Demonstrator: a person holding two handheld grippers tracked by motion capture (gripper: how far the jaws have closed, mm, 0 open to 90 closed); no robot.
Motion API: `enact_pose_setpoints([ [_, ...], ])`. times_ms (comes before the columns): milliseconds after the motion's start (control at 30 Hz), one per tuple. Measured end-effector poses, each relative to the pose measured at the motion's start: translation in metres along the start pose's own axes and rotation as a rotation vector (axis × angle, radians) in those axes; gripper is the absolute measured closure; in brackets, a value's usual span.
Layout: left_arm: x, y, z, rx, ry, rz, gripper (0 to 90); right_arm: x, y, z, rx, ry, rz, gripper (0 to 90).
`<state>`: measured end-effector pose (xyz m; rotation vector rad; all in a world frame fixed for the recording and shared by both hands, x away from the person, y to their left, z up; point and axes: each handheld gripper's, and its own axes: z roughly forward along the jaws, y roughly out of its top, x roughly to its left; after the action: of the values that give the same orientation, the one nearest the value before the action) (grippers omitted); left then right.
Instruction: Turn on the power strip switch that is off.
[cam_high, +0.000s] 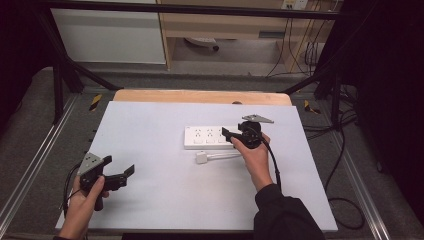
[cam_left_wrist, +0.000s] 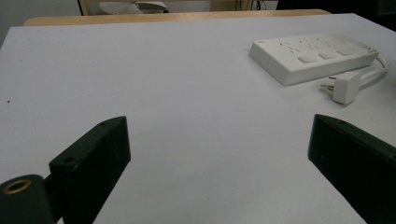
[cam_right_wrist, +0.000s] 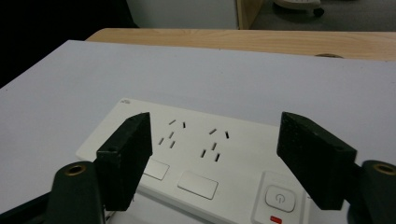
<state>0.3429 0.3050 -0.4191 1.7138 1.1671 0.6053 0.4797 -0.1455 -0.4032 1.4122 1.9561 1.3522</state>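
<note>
Over the power strip (cam_high: 207, 137), the right hand (cam_high: 255, 155) holds its claw (cam_high: 227, 134) level, wide open, empty.

power strip (cam_high: 210, 137) — white, flat on the table, sockets up, a row of switches along its near edge | plug (cam_high: 201, 158) — white, on its cord, lying loose just beside the strip's near edge

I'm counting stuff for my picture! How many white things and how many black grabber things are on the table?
White: 2, the power strip and the plug on its cord, lying beside the strip.
Black: 2, the left gripper and the right gripper, both with jaws apart and nothing between them.
Total: 4
</note>
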Motion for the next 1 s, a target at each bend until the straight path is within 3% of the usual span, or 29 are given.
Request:
enact_pose_setpoints([
  [333,-0.001,0.000,0.000,0.002,-0.001,0.005,5.5,-0.007,0.006,-0.012,-0.009,-0.001,0.027,9.3],
  [733,-0.001,0.000,0.000,0.004,-0.005,0.008,5.5,-0.014,0.010,-0.030,-0.029,0.005,-0.008,6.9],
  [1000,-0.002,-0.001,0.000,0.009,-0.008,0.008,5.3,-0.016,0.013,-0.052,-0.058,0.010,-0.048,5.6],
])
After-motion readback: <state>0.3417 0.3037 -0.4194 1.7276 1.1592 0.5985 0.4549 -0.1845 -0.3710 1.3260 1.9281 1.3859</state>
